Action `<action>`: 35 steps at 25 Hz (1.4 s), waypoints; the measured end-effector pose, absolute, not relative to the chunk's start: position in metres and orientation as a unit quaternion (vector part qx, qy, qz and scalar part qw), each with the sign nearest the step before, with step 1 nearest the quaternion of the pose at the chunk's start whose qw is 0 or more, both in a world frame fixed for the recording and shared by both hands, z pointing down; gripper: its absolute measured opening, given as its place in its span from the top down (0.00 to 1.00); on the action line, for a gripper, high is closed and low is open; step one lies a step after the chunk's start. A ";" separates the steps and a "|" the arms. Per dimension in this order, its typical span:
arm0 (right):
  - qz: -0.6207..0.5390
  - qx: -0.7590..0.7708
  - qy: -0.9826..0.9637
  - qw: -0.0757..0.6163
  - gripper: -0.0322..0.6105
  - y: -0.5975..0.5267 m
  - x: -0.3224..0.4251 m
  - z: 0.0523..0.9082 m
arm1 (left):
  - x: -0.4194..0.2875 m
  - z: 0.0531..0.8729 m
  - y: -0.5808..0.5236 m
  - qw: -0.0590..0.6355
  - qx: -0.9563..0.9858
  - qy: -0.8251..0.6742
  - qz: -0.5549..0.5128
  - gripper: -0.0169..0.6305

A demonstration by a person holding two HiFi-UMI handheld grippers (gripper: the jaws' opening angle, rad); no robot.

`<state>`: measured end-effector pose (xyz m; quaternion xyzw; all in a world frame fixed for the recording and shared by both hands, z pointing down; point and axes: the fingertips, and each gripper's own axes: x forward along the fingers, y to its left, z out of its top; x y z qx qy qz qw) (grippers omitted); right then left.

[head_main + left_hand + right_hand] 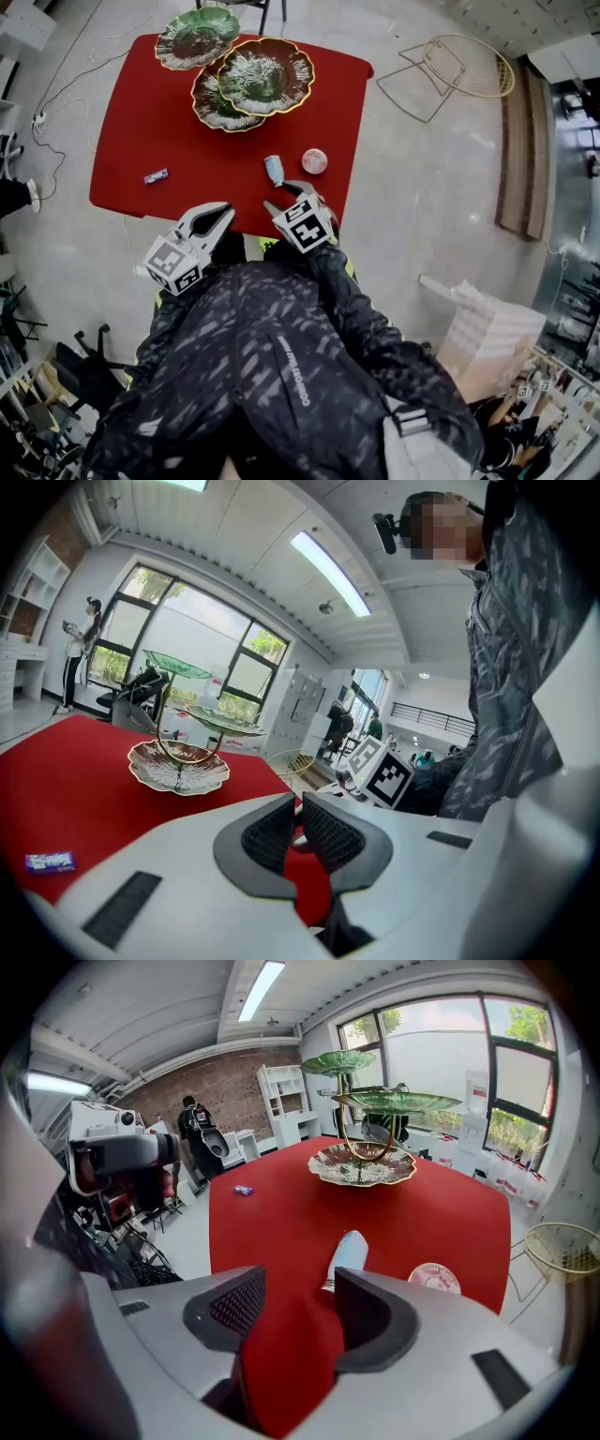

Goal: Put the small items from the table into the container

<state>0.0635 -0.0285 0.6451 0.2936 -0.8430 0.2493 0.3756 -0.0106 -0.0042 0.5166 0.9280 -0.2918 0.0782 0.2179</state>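
Nothing has gone into the container yet, as far as the views show: all 3 small items lie on the red tabletop (187, 122), and the 3 leaf-shaped dishes of the tiered stand (265, 75) at its far end look bare. The pale blue tube (273, 170) lies close to the near edge, with the round pink disc (314, 161) just beside it toward the right. The purple wrapped sweet (156, 175) sits well apart, near the left edge. The right tool (300, 1288) is tipped down over the near edge with its jaws standing wide. The tube lies just past their tips, roughly in line with the gap, not gripped and not touched that I can see, so it looks like the first item to be picked. The left tool (298, 822) hangs level at the near edge with its jaws narrow, a thin gap between the pads and nothing in it. That leaves 3 pickups and 3 drops. The tube and disc sit so near the edge that a nudge toward the person could push either off. The middle of the tabletop between the items and the stand is bare, which gives open room for carrying, though the stand's overlapping upper dishes crowd access to the lowest dish.
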 end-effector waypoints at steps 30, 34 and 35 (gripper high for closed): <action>0.298 0.344 -0.795 0.400 0.58 -0.068 0.074 0.721 | -0.023 0.533 -0.044 0.248 0.929 -0.256 0.096 0.93; 0.292 0.342 -0.794 0.408 0.58 -0.067 0.075 0.723 | -0.024 0.531 -0.047 0.247 0.929 -0.261 0.094 0.93; 0.286 0.341 -0.794 0.414 0.60 -0.067 0.076 0.723 | -0.024 0.530 -0.047 0.246 0.929 -0.261 0.094 0.93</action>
